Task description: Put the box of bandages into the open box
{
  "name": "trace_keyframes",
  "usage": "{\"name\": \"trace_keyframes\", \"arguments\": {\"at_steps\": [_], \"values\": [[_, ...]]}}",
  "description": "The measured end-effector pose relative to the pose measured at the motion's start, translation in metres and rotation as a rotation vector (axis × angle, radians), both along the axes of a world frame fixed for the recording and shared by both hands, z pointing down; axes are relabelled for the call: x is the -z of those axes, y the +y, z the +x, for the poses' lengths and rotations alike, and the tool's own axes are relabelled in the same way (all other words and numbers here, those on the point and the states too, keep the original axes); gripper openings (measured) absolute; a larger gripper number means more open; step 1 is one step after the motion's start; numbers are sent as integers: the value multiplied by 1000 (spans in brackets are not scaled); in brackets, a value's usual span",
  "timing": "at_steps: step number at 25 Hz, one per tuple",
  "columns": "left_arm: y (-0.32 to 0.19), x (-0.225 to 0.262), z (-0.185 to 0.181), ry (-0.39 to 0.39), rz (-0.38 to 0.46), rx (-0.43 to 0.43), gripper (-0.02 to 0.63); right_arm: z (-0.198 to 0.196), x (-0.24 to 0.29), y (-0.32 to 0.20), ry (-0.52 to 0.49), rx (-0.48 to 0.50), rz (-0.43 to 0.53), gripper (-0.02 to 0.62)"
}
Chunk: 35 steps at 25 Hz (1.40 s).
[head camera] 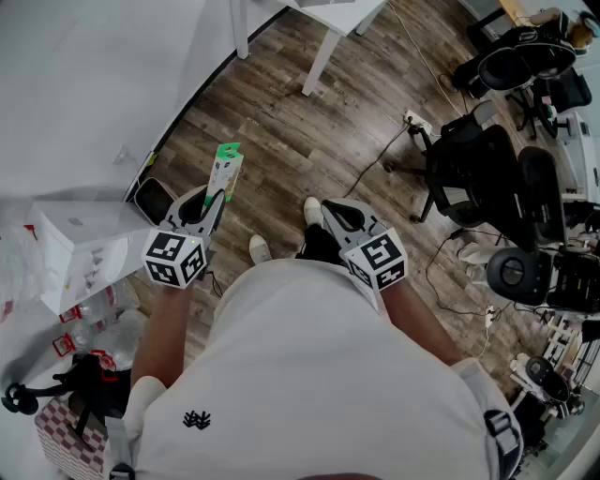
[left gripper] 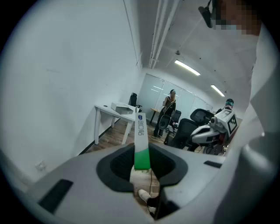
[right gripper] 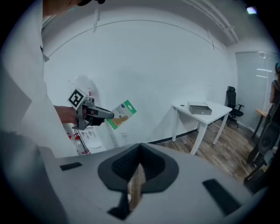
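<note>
The box of bandages, flat, white with a green end, stands upright over the wooden floor. My left gripper is shut on its lower end. In the left gripper view the box shows edge-on, rising from between the jaws of the left gripper. The right gripper view shows the box from its broad side, sticking out of the left gripper. My right gripper hangs beside it at about the same height, its jaws together with nothing between them. A white carton sits at the left.
A white table stands ahead with a grey case on it. Black office chairs and cables crowd the right side. Bottles and bags lie below the carton. The person's shoes are on the floor below the grippers.
</note>
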<state>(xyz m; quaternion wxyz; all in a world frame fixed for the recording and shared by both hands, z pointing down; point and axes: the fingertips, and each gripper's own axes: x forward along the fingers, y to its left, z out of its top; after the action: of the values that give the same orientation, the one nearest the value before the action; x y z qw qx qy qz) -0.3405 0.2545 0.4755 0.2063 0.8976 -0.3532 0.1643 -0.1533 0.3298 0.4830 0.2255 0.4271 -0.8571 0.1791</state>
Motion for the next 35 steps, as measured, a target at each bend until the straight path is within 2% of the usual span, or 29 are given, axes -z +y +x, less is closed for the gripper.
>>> {"name": "trace_keyframes", "arguments": {"at_steps": [8, 14, 20, 21, 23, 26, 31, 35], "values": [[-8, 5, 50, -22, -31, 0, 94, 37, 0, -23, -44, 10, 17, 6], [-40, 9, 99, -37, -43, 35, 94, 85, -6, -53, -69, 40, 21, 6], [-80, 19, 146, -53, -36, 67, 94, 136, 0, -90, -78, 77, 62, 11], [-86, 20, 154, -60, -33, 71, 94, 146, -1, -94, -81, 79, 60, 18], [-95, 23, 170, -69, -27, 79, 94, 164, -5, -99, -85, 78, 55, 76], [-106, 24, 193, -69, -30, 88, 94, 186, -12, -106, -87, 77, 45, 81], [-126, 19, 220, -73, -49, 73, 94, 205, -23, -117, -114, 46, 14, 78], [-161, 16, 232, -66, -43, 58, 94, 214, -28, -140, -116, 23, 3, 77]]}}
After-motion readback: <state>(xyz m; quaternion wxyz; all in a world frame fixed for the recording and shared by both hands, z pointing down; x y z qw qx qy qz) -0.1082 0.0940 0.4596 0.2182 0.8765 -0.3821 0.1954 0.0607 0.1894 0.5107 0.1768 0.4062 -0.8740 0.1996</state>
